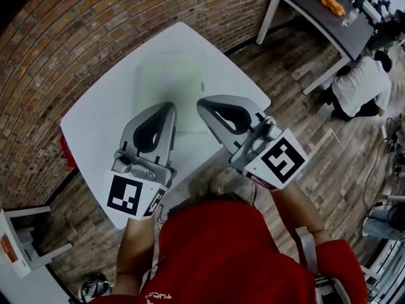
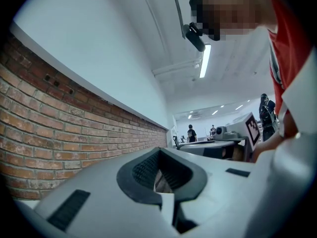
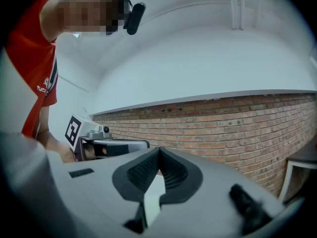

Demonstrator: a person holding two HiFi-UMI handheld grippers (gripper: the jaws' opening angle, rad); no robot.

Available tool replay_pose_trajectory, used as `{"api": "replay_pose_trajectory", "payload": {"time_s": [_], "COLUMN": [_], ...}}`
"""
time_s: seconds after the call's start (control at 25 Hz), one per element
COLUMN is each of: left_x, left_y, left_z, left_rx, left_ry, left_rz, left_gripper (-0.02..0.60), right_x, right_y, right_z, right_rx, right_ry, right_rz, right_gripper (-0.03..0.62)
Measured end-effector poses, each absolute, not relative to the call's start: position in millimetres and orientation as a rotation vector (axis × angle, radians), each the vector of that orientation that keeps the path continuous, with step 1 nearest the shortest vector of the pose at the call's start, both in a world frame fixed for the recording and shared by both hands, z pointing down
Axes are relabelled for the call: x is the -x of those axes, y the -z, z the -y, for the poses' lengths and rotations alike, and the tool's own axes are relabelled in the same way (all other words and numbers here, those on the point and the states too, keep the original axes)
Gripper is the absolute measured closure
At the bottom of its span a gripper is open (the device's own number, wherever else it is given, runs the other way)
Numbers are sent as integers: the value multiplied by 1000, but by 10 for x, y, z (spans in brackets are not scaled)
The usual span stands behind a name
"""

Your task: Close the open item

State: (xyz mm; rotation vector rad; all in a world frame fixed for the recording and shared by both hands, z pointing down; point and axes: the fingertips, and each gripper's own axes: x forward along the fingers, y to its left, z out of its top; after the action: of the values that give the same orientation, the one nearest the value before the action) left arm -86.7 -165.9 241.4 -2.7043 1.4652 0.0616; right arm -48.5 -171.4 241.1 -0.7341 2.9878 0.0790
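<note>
Item pale-green, flat on white table; left claw, right claw both pressed together, empty.

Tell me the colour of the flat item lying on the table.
The flat item is pale green, seen best in the head view.

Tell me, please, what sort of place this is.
Probably a lab or workshop: a brick wall, a white table on a wood floor, and a dark bench with another person crouching beside it.
</note>
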Motion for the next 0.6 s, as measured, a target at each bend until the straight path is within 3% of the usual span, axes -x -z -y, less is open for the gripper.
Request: {"api": "replay_pose_trajectory", "payload": {"time_s": [0.6], "left_x": [853], "left_y": [-2450], "left_z": [1676], "left_rx": [2722], "left_ry": [-61], "left_rz": [-1469], "left_gripper": [569], "right_x": [498], "right_y": [-2456], "right_z": [1716], "right_rx": [745], "right_ry": [-78], "right_rz": [-2998], "right_gripper": [563]}}
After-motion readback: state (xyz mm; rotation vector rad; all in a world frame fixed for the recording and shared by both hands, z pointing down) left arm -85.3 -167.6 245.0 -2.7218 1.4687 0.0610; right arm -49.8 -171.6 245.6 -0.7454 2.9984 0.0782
